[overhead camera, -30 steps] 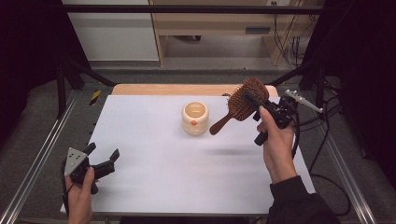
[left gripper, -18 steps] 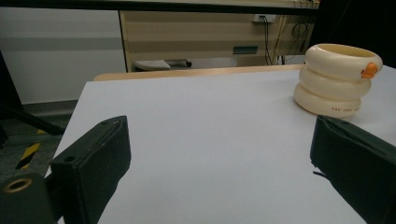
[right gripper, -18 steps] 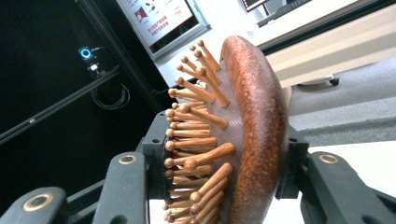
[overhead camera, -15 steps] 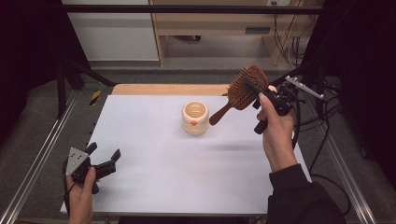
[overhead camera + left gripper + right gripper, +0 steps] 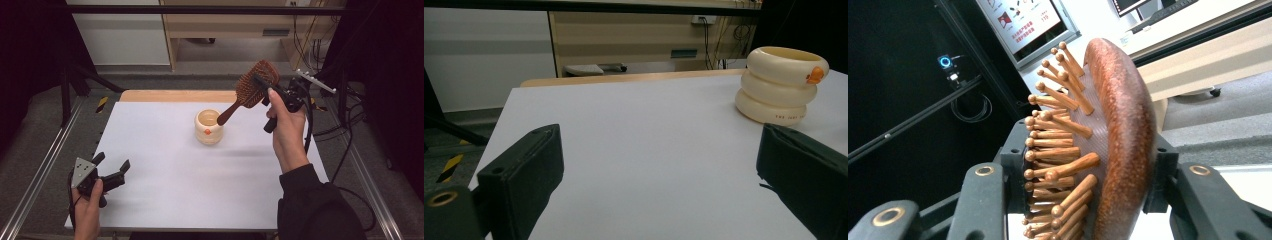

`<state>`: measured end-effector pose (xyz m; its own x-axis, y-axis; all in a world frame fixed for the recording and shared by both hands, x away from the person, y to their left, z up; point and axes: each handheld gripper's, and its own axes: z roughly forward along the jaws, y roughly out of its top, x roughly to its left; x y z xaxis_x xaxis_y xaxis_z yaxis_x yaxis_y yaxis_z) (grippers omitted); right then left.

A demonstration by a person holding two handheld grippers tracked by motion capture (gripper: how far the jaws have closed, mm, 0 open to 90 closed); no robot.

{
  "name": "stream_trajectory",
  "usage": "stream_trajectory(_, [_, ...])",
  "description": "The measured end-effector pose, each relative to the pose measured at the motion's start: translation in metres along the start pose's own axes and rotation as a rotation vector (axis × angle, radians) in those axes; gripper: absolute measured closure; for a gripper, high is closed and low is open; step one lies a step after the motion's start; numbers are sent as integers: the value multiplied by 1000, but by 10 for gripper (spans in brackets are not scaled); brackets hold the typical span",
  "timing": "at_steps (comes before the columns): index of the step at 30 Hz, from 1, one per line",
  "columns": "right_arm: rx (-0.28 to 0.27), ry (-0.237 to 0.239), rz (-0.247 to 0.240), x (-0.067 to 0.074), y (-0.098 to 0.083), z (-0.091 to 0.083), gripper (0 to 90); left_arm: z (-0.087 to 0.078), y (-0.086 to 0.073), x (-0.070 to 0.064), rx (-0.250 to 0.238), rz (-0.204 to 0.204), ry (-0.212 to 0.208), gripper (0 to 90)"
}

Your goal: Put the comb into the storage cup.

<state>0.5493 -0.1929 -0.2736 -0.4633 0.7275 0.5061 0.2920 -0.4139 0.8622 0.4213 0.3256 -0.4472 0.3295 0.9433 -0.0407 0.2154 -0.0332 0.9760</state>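
While its oval head is clamped between the jaws of the right gripper (image 5: pixel 266 89), the wooden hairbrush (image 5: pixel 250 91) is held in the air above the far right part of the table (image 5: pixel 165 165), tilted so that its handle slopes down and to the left. The tip of the handle is seen in the high view at the rim of the cream cup (image 5: pixel 208 127), over its opening; whether it touches the cup cannot be told. In the right gripper view the brush (image 5: pixel 1108 145) is pinched with one black pad against the bristle side and the other against the smooth rounded back. The cup, shaped like stacked rings with a small orange mark on its side, stands upright on the white tabletop, toward its far edge. The left gripper (image 5: pixel 111 169) is held low at the near left corner of the table, well apart from the cup, its jaws spread wide with nothing between them. In the left gripper view the cup (image 5: pixel 779 86) is seen beyond the right-hand jaw.
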Motion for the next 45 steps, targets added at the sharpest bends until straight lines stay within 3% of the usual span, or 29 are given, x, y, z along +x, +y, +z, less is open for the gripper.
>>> stream_trajectory(24, [-23, 6, 14, 17, 16, 38, 513, 0, 0, 0, -5, -6, -1, 50])
stream_trajectory(34, [-9, 18, 14, 22, 12, 48, 513, -1, 0, 1, -11, -5, 7, 46])
stream_trajectory(45, [-8, -6, 6, 22, 10, 57, 513, -1, 0, 1, -19, -13, 20, 26])
